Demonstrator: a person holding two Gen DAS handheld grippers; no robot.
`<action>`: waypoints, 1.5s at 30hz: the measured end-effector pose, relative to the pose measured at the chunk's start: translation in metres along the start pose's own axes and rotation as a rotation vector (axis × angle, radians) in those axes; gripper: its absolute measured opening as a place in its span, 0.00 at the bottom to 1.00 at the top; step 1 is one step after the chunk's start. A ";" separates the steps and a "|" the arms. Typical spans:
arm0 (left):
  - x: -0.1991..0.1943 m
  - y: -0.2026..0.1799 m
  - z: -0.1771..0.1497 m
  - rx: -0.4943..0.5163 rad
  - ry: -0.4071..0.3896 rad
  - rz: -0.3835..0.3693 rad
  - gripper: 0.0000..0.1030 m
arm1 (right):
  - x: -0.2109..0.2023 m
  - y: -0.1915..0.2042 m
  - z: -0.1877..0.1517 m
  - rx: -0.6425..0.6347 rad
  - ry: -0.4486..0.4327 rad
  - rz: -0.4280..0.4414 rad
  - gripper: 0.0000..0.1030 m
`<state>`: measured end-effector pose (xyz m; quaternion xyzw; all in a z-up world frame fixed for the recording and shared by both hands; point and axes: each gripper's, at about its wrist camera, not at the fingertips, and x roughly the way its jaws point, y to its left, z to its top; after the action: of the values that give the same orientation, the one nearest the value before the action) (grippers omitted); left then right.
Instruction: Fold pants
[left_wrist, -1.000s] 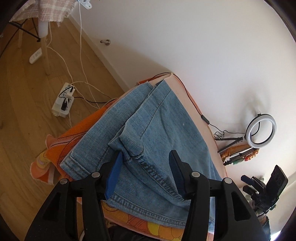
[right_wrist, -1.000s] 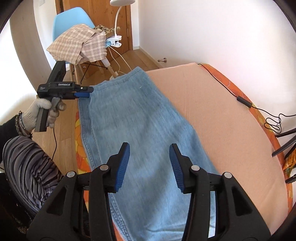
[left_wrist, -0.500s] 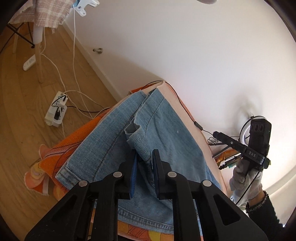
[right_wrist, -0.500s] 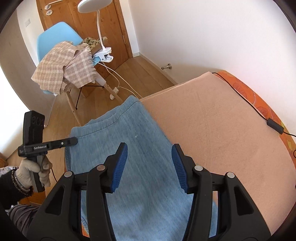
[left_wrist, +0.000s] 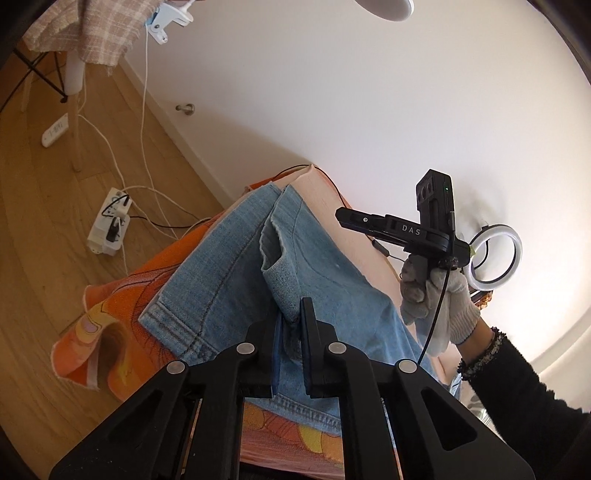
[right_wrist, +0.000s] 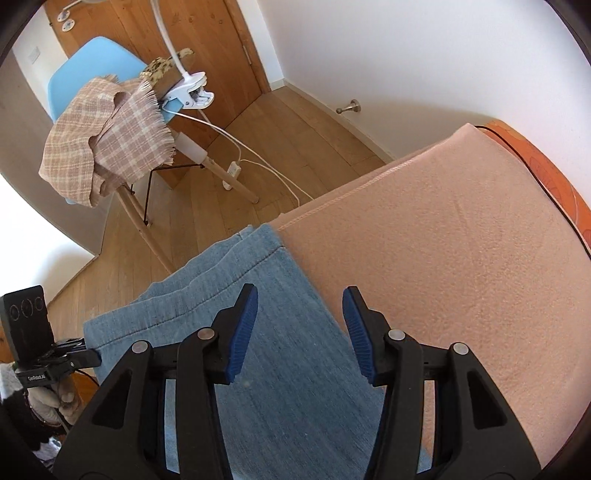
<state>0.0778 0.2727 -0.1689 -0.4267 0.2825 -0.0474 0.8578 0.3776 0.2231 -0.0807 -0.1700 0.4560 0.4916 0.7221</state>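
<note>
One pair of jeans (left_wrist: 229, 280) lies on peach blanket (right_wrist: 461, 236), long axis along blanket's near edge, far end pointing toward wood floor (right_wrist: 295, 133). My left gripper (left_wrist: 291, 332) clamped on raised denim fold. My right gripper (right_wrist: 299, 332) hovers over denim, jaws apart, nothing between them.

The left wrist camera looks close along its claw (left_wrist: 291, 339), slightly downward over the light-blue denim pants (left_wrist: 229, 273). The right wrist camera tilts steeply down beyond its claw (right_wrist: 299, 332), probably hovering. Both views share the pants (right_wrist: 288, 354) and the peach fleece blanket (right_wrist: 461, 240).
</note>
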 end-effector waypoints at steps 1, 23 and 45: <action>0.000 0.001 0.001 -0.001 0.002 -0.001 0.07 | 0.004 0.005 0.002 -0.020 0.007 0.002 0.48; -0.010 -0.004 0.000 0.006 -0.045 -0.050 0.07 | 0.010 0.044 0.016 -0.179 -0.052 -0.118 0.05; -0.021 0.026 -0.007 -0.033 -0.026 0.005 0.05 | 0.045 0.063 0.029 -0.162 -0.044 -0.122 0.04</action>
<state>0.0524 0.2914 -0.1825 -0.4408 0.2732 -0.0349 0.8543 0.3423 0.2972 -0.0897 -0.2444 0.3876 0.4855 0.7446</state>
